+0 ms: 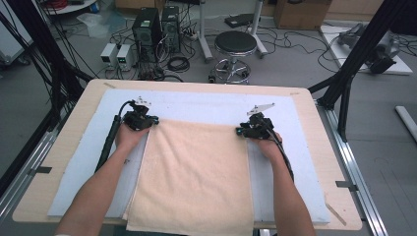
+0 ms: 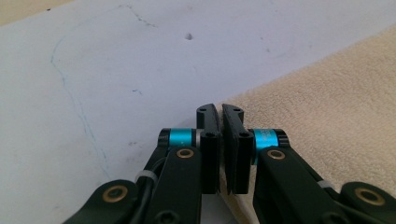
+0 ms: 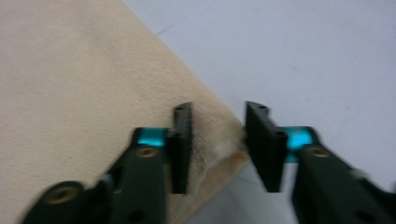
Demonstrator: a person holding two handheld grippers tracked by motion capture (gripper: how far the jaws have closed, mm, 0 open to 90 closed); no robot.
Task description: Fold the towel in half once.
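We pinch the towel's (image 1: 194,172) far left corner in our left tongs (image 2: 220,112), while our right tongs (image 3: 217,114) straddle its right corner, narrowly parted.

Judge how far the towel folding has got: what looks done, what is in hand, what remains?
Done: the beige towel lies flat on the white mat, its near end hanging over the table edge. In hand: the left gripper is shut at the far left corner; the right gripper straddles the far right corner with its jaws apart, the cloth bunched between them. Left: probably gripping that corner and folding.
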